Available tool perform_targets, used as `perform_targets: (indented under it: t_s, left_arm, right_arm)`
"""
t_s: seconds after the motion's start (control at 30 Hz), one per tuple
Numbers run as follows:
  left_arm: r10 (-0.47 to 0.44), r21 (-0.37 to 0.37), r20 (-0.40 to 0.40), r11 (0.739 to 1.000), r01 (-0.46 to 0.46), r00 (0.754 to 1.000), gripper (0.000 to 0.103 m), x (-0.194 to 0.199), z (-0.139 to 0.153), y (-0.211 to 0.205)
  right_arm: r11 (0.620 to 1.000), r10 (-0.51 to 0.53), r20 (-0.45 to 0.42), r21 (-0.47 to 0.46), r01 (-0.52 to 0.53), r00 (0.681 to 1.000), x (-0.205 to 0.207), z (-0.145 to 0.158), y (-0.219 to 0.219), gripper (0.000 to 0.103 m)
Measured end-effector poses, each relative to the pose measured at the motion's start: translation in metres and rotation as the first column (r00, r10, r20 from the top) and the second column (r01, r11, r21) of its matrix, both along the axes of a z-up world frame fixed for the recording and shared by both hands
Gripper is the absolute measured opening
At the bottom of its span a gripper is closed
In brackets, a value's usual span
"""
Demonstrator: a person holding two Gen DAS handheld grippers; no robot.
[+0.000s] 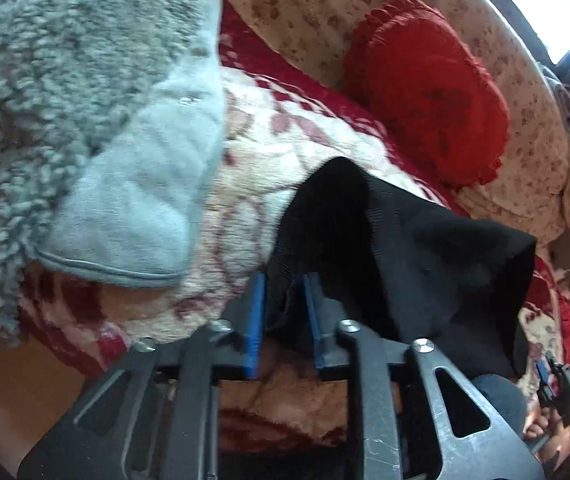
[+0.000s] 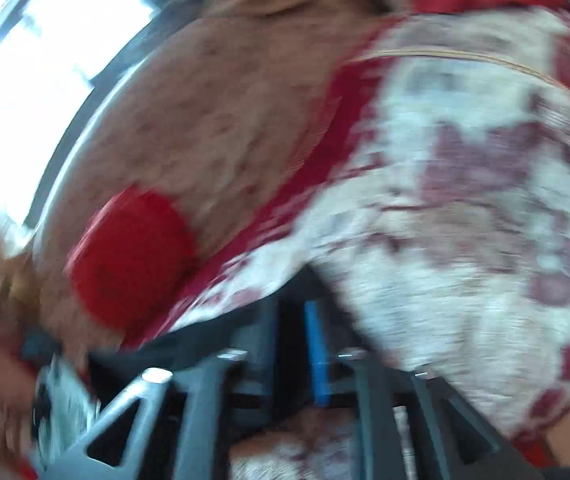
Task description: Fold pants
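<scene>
Black pants (image 1: 405,240) lie bunched on a red-and-cream blanket (image 1: 245,200) and drape off to the right. My left gripper (image 1: 285,280) points down at their near edge. A frayed fold of the black cloth sits loosely between its blue pads (image 1: 259,320), which stand a little apart. My right gripper (image 1: 557,380) shows small at the far right, past the pants' edge, held in a hand. The right wrist view is blurred. There the right gripper (image 2: 291,308) has its jaws apart over the blanket (image 2: 465,240), with a dark strip of cloth (image 2: 157,350) beside its left finger.
A grey fleece garment (image 1: 65,100) fills the left side. A red ruffled cushion (image 1: 425,92) rests on a beige flowered sheet (image 1: 325,12) behind the pants, and it also shows as a cushion (image 2: 129,256) in the blurred view. A bright window (image 1: 557,8) is beyond the bed.
</scene>
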State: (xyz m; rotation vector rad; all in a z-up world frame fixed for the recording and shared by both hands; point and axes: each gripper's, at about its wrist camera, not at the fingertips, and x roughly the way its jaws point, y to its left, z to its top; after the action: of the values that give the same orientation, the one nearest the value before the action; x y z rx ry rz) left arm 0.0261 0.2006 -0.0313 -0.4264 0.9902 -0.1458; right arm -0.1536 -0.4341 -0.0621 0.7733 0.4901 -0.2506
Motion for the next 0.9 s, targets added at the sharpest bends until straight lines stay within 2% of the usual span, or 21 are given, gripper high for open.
perform_targets:
  t_s: [0.07, 0.17, 0.23, 0.27, 0.37, 0.4, 0.53, 0.67, 0.77, 0.8, 0.83, 0.9]
  left_arm:
    - [0.028, 0.024, 0.022, 0.999, -0.028, 0.999, 0.021, -0.005, 0.003, 0.009]
    - [0.052, 0.059, 0.086, 0.997, -0.058, 0.995, 0.021, -0.016, 0.016, 0.019]
    - [0.02, 0.034, 0.12, 0.999, -0.024, 0.993, 0.021, -0.02, 0.025, 0.018]
    - [-0.012, 0.004, 0.126, 1.0, 0.011, 0.992, 0.021, -0.021, 0.027, 0.016]
    - [-0.121, -0.099, 0.115, 0.986, 0.132, 0.986, 0.021, -0.019, 0.027, 0.002]
    - [-0.155, -0.153, 0.102, 0.973, 0.17, 0.983, 0.021, -0.016, 0.023, -0.004]
    - [-0.213, -0.245, 0.027, 0.946, 0.213, 0.977, 0.021, -0.004, 0.01, -0.023]
    - [-0.275, -0.258, 0.013, 0.928, 0.269, 0.961, 0.021, -0.006, 0.005, -0.045]
    - [-0.327, -0.281, 0.02, 0.905, 0.319, 0.945, 0.021, -0.006, 0.005, -0.057]
    - [-0.329, -0.282, 0.031, 0.903, 0.324, 0.944, 0.018, -0.008, 0.007, -0.06]
    - [-0.324, -0.274, 0.046, 0.906, 0.324, 0.945, 0.007, -0.008, 0.011, -0.06]
    - [-0.299, -0.278, 0.077, 0.91, 0.309, 0.951, 0.007, -0.003, 0.022, -0.059]
  right_arm:
    - [0.995, 0.094, -0.053, 0.045, -0.092, 0.994, 0.016, -0.013, 0.01, 0.039]
    - [0.988, 0.12, -0.127, 0.114, -0.105, 0.985, 0.021, -0.032, 0.011, 0.039]
    - [0.977, 0.167, -0.131, 0.159, -0.146, 0.977, 0.025, -0.039, 0.013, 0.039]
    - [0.965, 0.223, -0.132, 0.172, -0.199, 0.966, 0.031, -0.041, 0.017, 0.038]
    - [0.953, 0.301, -0.177, 0.098, -0.288, 0.937, 0.043, -0.039, 0.038, 0.027]
    - [0.949, 0.316, -0.177, 0.085, -0.305, 0.932, 0.046, -0.038, 0.042, 0.021]
    - [0.94, 0.339, -0.167, 0.098, -0.327, 0.926, 0.055, -0.037, 0.05, 0.015]
    - [0.942, 0.329, -0.14, 0.118, -0.314, 0.934, 0.05, -0.035, 0.041, 0.009]
    - [0.941, 0.328, -0.106, 0.119, -0.315, 0.939, 0.046, -0.031, 0.038, 0.006]
    - [0.941, 0.328, -0.086, 0.125, -0.316, 0.941, 0.045, -0.029, 0.037, 0.005]
    - [0.939, 0.327, -0.063, 0.133, -0.316, 0.943, 0.044, -0.027, 0.036, 0.005]
    - [0.937, 0.317, 0.006, 0.151, -0.315, 0.948, 0.041, -0.021, 0.032, 0.005]
